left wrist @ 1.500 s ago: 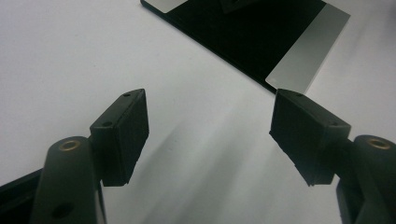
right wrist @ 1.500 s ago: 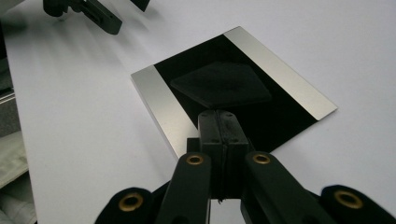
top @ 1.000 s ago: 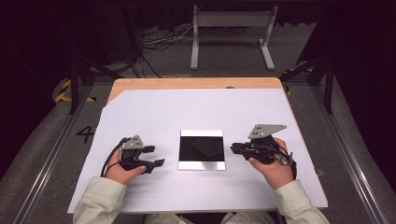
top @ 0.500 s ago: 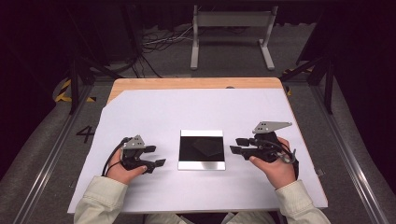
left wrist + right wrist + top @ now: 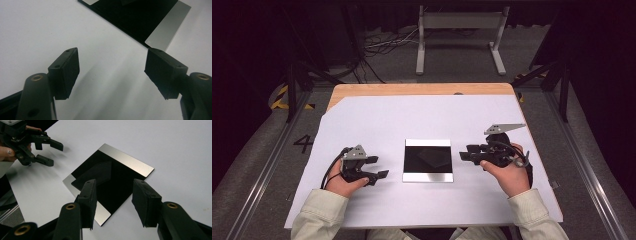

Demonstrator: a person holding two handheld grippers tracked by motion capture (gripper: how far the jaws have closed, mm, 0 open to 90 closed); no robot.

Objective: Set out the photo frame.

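Right now the approach is under way: the right tool (image 5: 465, 153) is hovering just beside the right edge of the black plate (image 5: 428, 160), its jaws having just been opening and now standing apart with nothing between them. The left tool (image 5: 379, 167) is resting near the plate's left edge, also released and holding nothing. Neither is touching the plate.

By my reading, the next move is calling for the right tool to come down onto the plate's near edge, and that looks awkward, because the plate is lying flat on the white sheet (image 5: 377, 120) covering the bench, leaving hardly any lip to catch. The left tool may need to steady or tilt it from the other side.

The plate is sitting at the middle of the sheet, square to it. It is looking thin, stiff and glossy: a dark mirror-like centre, with bright silver bands (image 5: 126, 160) along two opposite ends, picking up reflections.
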